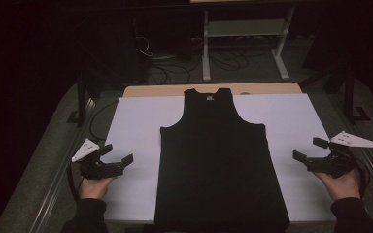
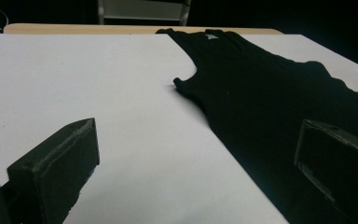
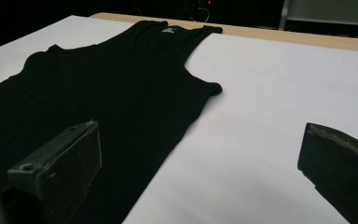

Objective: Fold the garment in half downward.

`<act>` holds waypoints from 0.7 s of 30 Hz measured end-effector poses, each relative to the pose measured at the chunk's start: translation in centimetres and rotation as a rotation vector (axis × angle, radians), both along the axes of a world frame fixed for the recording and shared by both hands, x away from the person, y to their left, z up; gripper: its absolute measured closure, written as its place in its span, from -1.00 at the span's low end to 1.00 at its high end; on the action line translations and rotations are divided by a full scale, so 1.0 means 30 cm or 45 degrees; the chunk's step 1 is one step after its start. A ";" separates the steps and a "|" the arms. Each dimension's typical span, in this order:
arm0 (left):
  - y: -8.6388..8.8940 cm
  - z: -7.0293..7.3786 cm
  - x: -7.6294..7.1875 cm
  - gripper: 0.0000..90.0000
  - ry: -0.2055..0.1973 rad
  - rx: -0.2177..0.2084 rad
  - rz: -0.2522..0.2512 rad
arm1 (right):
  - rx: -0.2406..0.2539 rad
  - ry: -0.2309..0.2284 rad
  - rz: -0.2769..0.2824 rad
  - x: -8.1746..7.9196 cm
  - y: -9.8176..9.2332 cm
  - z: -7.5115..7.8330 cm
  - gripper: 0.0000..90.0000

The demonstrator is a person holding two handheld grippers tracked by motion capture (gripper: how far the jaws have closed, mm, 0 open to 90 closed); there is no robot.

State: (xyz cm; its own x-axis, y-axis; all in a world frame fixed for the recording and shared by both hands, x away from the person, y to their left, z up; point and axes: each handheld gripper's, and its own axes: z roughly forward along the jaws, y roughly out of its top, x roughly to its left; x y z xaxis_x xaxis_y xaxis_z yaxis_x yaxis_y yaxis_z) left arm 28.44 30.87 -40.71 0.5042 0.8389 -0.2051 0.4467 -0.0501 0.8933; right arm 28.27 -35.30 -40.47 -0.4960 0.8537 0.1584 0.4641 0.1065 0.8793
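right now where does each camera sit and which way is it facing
high view: above the person's side, looking forward and down at the black sleeveless tank top on the white sheet; forearms, left gripper, right gripper.
left gripper view: rides left of the top, facing its armhole; own black jaws wide apart.
right gripper view: rides right of the top; own jaws wide apart.
Shared: top and sheet.

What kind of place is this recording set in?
Probably a lab or workshop set up for recording: a white sheet covers the table under a black tank top, with cables and a metal stand on the floor behind.
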 end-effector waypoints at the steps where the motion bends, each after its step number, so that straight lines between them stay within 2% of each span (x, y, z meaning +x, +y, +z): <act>1: 0.001 0.000 0.000 -1.00 0.001 -0.002 -0.001 | 0.000 -0.002 0.000 0.000 0.000 0.000 -1.00; 17: -0.002 -0.003 -0.010 -1.00 -0.003 -0.021 0.003 | -0.005 -0.008 -0.004 -0.013 0.006 0.011 -1.00; 21: -0.017 -0.004 -0.011 -1.00 0.011 -0.009 -0.018 | -0.008 -0.013 0.000 -0.015 0.007 0.015 -1.00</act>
